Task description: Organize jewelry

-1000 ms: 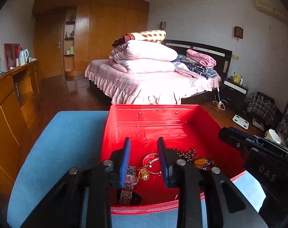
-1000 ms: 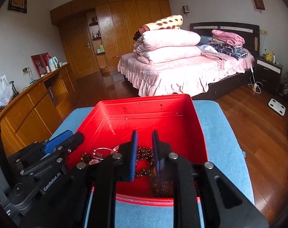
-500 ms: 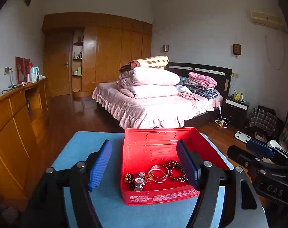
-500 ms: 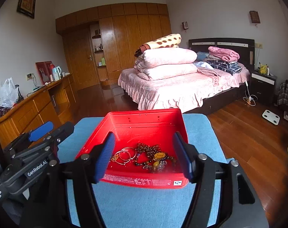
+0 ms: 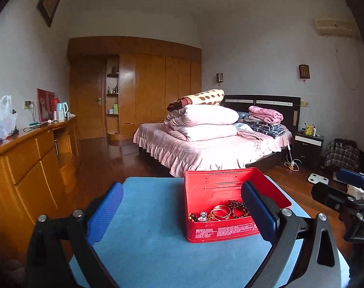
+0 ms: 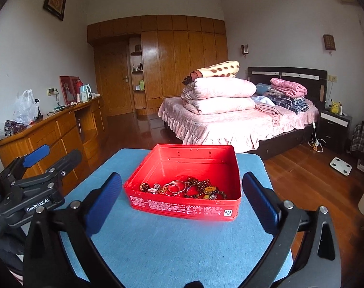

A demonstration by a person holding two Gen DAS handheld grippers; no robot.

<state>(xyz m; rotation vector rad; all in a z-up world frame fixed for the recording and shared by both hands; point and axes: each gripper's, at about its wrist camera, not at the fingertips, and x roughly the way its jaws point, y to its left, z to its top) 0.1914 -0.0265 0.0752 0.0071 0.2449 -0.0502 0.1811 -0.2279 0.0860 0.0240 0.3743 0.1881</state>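
A red tin [image 5: 220, 230] [image 6: 182, 206] stands open on the blue tabletop [image 5: 146, 240] [image 6: 170, 252]. Silver bangles [image 6: 174, 188], dark bead bracelets [image 6: 198, 183] and a watch [image 6: 156, 188] lie along its near wall. My left gripper [image 5: 181, 189] hangs back from the tin, to its left, with its jaws opening wide and nothing held. My right gripper [image 6: 182, 180] faces the tin squarely from a short way off, its jaws also opening wide and nothing in them. Each gripper shows at the edge of the other's view.
A wooden sideboard [image 5: 26, 163] with a kettle and a plastic bag runs along the left wall. Beyond the table stands a bed [image 6: 229, 124] piled with folded quilts. To the right are bare wood floor [image 6: 301, 175], a nightstand and a white scale.
Both grippers have drawn back and up from inside the tin, and their jaws have gone from nearly shut to wide. The jewelry stays in the tin.
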